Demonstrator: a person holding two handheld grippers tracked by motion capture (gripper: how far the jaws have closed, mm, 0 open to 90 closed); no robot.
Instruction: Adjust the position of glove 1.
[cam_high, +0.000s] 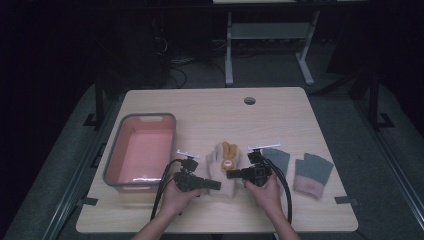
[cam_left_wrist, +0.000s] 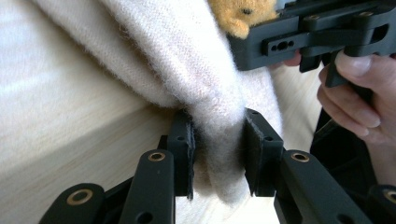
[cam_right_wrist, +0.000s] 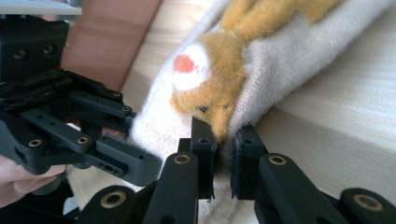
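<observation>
A cream knitted glove (cam_high: 223, 172) with an orange bear face lies at the front middle of the wooden table (cam_high: 200, 112). My left gripper (cam_high: 216, 185) comes in from the left and is shut on a fold of the glove's cream fabric (cam_left_wrist: 187, 60); the left gripper view shows its jaws (cam_left_wrist: 218, 154) pinching that fold. From the right, my right gripper (cam_high: 231, 175) is shut on the glove's edge by the bear face (cam_right_wrist: 210, 93), its jaws (cam_right_wrist: 225, 161) nearly together. The two grippers face each other, a few centimetres apart.
A pink basin with a grey rim (cam_high: 112, 155) stands at the left of the table. Two grey fingerless gloves lie to the right, one (cam_high: 278, 158) beside my right hand and one (cam_high: 312, 174) with a pink cuff farther right. A cable hole (cam_high: 249, 100) is near the far edge.
</observation>
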